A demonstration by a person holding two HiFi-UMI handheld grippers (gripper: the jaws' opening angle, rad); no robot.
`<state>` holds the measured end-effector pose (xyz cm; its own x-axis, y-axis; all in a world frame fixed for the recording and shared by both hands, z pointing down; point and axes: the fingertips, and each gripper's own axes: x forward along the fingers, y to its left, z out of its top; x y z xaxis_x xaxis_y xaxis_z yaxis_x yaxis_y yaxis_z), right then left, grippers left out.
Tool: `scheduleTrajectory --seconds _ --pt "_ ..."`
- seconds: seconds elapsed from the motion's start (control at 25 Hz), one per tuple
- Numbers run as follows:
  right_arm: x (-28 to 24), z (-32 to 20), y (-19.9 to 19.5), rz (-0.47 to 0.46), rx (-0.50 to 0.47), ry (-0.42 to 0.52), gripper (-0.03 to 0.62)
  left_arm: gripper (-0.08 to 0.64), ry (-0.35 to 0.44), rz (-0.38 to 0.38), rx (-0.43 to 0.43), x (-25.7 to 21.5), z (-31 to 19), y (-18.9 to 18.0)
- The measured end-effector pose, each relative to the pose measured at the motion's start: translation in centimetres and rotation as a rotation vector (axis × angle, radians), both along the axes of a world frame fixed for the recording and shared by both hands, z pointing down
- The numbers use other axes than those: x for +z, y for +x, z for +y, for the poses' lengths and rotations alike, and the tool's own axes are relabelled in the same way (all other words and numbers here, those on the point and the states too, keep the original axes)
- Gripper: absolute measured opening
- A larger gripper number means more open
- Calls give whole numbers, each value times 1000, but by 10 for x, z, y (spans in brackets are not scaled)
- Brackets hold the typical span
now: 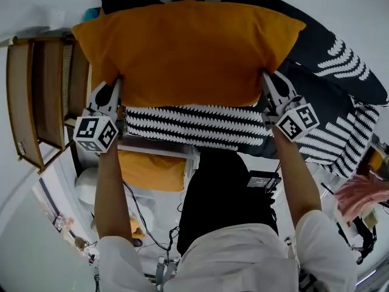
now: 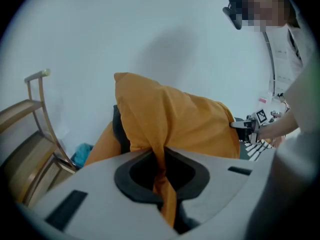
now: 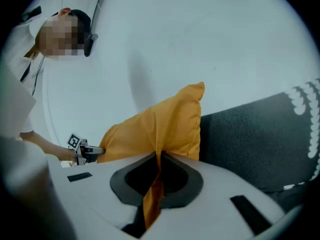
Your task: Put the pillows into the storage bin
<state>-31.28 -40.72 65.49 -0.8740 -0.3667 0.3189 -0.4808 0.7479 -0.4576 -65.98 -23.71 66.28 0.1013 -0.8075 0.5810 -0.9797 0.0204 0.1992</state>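
A large orange pillow point(image 1: 188, 50) hangs in front of me, lifted by its two lower corners. My left gripper point(image 1: 117, 93) is shut on the fabric of the lower left corner, and my right gripper point(image 1: 269, 89) is shut on the lower right corner. In the left gripper view a fold of orange pillow point(image 2: 175, 126) runs down between the closed jaws of the left gripper point(image 2: 161, 176), with the right gripper point(image 2: 245, 126) at the pillow's far end. The right gripper view shows the same: the right gripper point(image 3: 157, 174) pinches the orange pillow point(image 3: 160, 129), and the left gripper point(image 3: 87, 151) shows beyond it.
Black-and-white patterned pillows point(image 1: 200, 126) and a dark one point(image 1: 340, 59) lie behind and under the orange one. A second orange pillow point(image 1: 152, 170) sits lower down by my left arm. A wooden chair point(image 1: 36, 96) stands at the left. Pink cloth point(image 1: 361, 193) lies at the right.
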Motion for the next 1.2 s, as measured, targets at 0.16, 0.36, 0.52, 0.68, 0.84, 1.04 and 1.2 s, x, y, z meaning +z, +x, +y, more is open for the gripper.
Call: scheduleTrajectory --seconds 0.16,0.36,0.52,0.68,0.84,1.04,1.2 --pt "-68 38 20 -3 1 32 34 29 36 -4 0 -68 43 22" --pt "-167 86 45 -83 11 137 34 29 162 -52 -15 -176 94 45" --pt "-249 133 69 -114 2 218 34 29 242 -67 -30 -253 147 72" --pt "-311 177 94 -140 1 279 34 29 338 -71 -39 -319 195 98" --pt "-366 212 116 -168 7 358 34 29 438 -112 -49 -374 229 120" --pt "-415 255 147 -185 14 444 34 28 524 -129 -67 -421 271 150" --pt "-428 283 174 -219 31 449 34 29 563 -146 -53 -446 297 175"
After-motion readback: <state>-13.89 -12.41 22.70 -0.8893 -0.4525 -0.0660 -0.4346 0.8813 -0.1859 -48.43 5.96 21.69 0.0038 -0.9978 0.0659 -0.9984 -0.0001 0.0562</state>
